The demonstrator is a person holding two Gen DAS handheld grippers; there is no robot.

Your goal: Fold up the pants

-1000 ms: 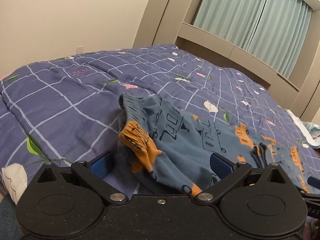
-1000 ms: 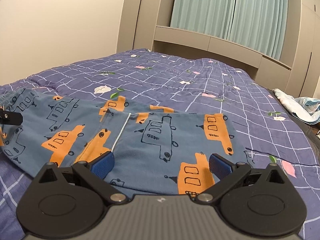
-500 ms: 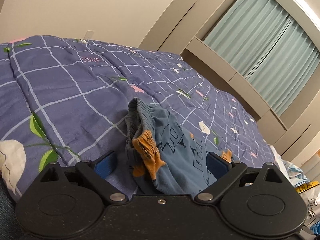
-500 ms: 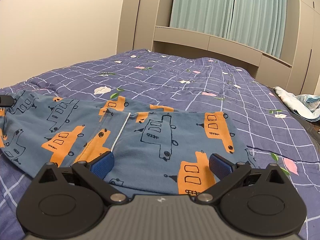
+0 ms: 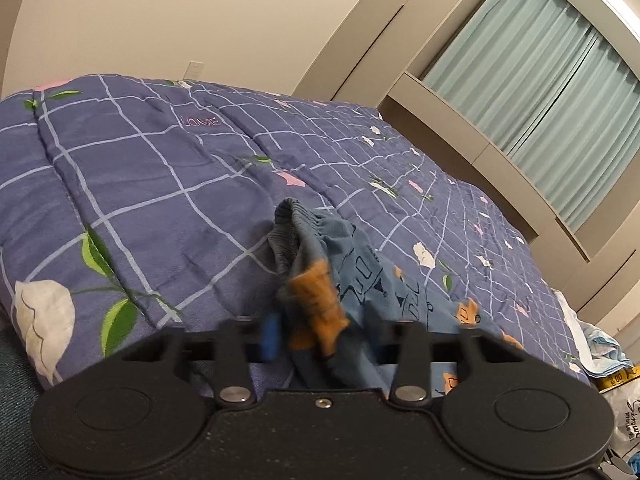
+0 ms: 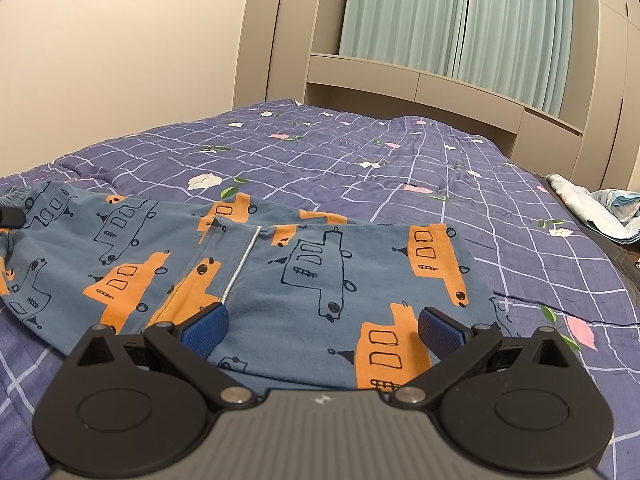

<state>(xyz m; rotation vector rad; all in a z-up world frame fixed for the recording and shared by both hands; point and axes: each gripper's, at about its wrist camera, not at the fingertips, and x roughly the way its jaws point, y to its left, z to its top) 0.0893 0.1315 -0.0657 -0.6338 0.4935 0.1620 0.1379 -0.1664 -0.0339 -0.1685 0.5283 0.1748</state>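
The blue pants [image 6: 280, 272] with orange and outlined bus prints lie on the purple checked quilt [image 6: 400, 168], folded over near the leg ends. My right gripper [image 6: 322, 330] is open just above the near edge of the pants, touching nothing. In the left wrist view, my left gripper [image 5: 320, 340] is shut on the bunched waistband end of the pants [image 5: 316, 280], which is gathered between the blurred fingers.
A crumpled light blue cloth [image 6: 596, 208] lies at the bed's right edge. A beige headboard shelf [image 6: 420, 84] and teal curtains [image 6: 460, 20] stand behind the bed. A plastic bag [image 5: 624, 412] sits low right in the left wrist view.
My left gripper's fingers have closed from wide open onto the bunched waistband, and its view has tilted. My right gripper has stayed open and almost still over the leg ends.
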